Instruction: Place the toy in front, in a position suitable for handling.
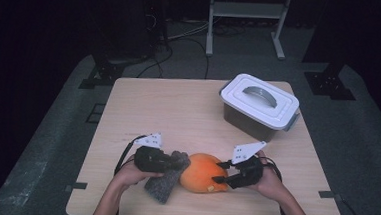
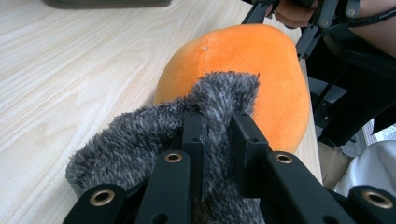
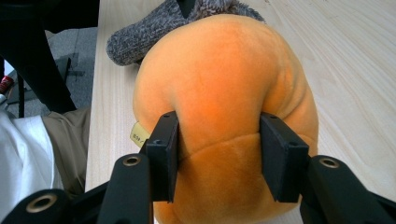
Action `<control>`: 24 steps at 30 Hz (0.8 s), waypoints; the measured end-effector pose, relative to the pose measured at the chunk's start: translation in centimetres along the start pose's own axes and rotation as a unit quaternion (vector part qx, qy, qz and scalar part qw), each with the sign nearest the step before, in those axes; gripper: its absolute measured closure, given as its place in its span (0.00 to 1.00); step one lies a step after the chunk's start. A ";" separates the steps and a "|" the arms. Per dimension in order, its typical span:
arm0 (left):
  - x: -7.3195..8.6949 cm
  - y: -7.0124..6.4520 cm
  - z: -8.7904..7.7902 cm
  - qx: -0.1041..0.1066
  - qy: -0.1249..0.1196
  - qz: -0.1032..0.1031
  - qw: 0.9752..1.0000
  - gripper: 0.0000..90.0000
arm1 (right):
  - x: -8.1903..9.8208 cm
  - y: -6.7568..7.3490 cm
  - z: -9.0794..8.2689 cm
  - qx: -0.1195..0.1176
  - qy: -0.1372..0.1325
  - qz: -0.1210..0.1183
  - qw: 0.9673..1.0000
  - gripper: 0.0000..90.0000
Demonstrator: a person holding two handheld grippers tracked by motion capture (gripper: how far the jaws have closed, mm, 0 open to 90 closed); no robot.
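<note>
No legible text, small tag [image 3: 139, 135] on orange plush [image 3: 224, 93] too blurred to read

A light wooden table [image 1: 188, 112] stands on grey floor [image 1: 366, 143]; the surroundings seem dark.

My right claw [image 3: 219, 158] rises from the bottom of the frame, its two black jaws pressed into the sides of the orange plush toy [image 3: 224, 84], denting the soft fabric between them. A small tan tag [image 3: 139, 135] sticks out at the toy's lower left. Behind it, at the upper middle, I see grey fuzzy cloth [image 3: 154, 32] touching the toy. Everything rests on the pale wooden desk [image 3: 345, 60].
</note>
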State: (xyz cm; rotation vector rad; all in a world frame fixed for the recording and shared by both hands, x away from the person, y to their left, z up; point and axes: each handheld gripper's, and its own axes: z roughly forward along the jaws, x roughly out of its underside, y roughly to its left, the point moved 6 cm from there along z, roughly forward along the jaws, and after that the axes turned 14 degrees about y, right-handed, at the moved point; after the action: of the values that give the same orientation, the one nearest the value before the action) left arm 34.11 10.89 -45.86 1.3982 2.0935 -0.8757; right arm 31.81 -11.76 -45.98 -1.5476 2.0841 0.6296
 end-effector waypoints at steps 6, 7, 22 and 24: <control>-1.8 -1.4 -0.2 0.030 -0.043 0.018 0.998 0.86 | -0.3 0.8 0.4 -0.004 0.006 -0.013 1.000 0.55; -2.0 -1.7 0.0 0.026 -0.033 0.025 0.999 0.86 | -0.5 1.0 0.5 -0.004 0.007 -0.017 1.000 0.53; -1.9 -3.2 1.4 0.059 0.000 0.052 0.997 0.86 | -0.3 0.4 1.2 -0.015 0.024 0.026 0.999 0.30; -2.3 -3.2 1.2 0.046 -0.010 0.054 0.997 0.86 | -0.2 0.4 1.1 -0.009 0.026 0.026 0.999 0.37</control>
State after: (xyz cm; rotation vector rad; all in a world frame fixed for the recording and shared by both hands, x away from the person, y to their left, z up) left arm 32.06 7.71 -44.37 1.5284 1.9660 -0.9491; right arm 31.58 -10.84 -46.63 -1.5387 2.1688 0.6355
